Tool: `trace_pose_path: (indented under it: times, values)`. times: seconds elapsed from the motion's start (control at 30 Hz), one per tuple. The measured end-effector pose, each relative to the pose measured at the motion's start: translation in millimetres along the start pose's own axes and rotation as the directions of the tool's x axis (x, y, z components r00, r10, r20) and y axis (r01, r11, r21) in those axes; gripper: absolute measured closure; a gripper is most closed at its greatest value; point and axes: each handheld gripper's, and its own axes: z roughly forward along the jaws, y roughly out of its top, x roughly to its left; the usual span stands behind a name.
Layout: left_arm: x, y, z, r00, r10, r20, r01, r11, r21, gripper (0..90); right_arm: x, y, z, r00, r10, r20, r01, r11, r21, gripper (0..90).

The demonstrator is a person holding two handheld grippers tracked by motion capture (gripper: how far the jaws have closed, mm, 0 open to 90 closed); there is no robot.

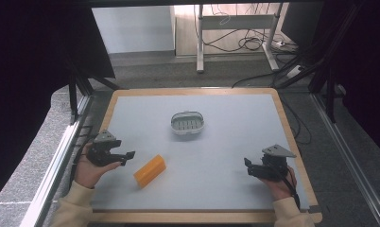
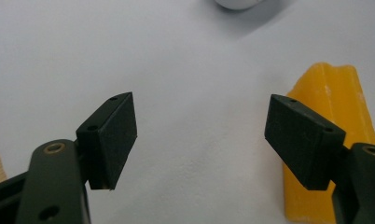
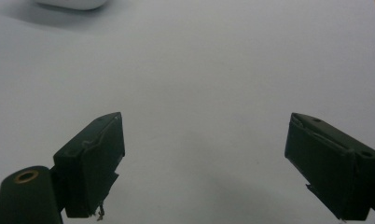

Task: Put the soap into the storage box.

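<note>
An orange bar of soap (image 1: 150,171) lies on the pale blue mat, near the front left. A white oval soap dish (image 1: 187,123) with a slotted grey insert sits at the mat's middle. My left gripper (image 1: 127,156) is held low just left of the soap, jaws wide apart and empty; in the left gripper view the soap (image 2: 330,107) lies behind the right-hand jaw, and the dish's rim (image 2: 237,3) peeks in at the top. My right gripper (image 1: 248,165) rests at the front right, open over bare mat (image 3: 199,116); the dish (image 3: 71,3) shows at its view's top left.
The mat lies on a wooden-edged table (image 1: 292,137). Beyond the far edge are the floor, desk legs (image 1: 200,38) and loose cables (image 1: 247,42). Black frame posts (image 1: 74,94) stand at both sides of the table.
</note>
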Motion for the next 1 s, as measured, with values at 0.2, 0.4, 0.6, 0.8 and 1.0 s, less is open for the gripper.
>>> trace_pose_path:
  times: [0.2,0.4,0.6,0.8,1.0]
  values:
    - [-1.4,2.9,-2.9,0.9997,0.009,0.022,-0.009,0.9998,0.015,28.0,-3.3,-3.4,3.0,1.0000,0.009,0.002,-0.009,1.000,0.022,12.3]
    - [-3.6,6.0,-9.4,0.9999,0.003,0.013,-0.003,1.0000,0.000,28.5,-3.5,-4.0,-0.3,0.9998,0.017,0.007,-0.017,1.000,0.014,12.4]
    - [-5.5,9.0,-16.1,0.9995,0.021,0.022,-0.021,0.9998,0.004,28.1,-3.1,-4.6,0.7,0.9999,0.005,0.016,-0.005,1.000,0.024,12.4]
    - [-12.5,14.6,-25.0,0.9976,0.043,0.054,-0.043,0.9990,-0.010,27.5,-3.0,-5.0,1.6,0.9998,0.001,0.022,-0.002,0.999,0.035,12.3]
    - [-18.2,17.0,-26.5,0.9969,0.060,0.052,-0.060,0.9982,-0.006,27.6,-2.7,-5.3,1.2,0.9997,-0.003,0.026,0.002,0.999,0.042,12.3]
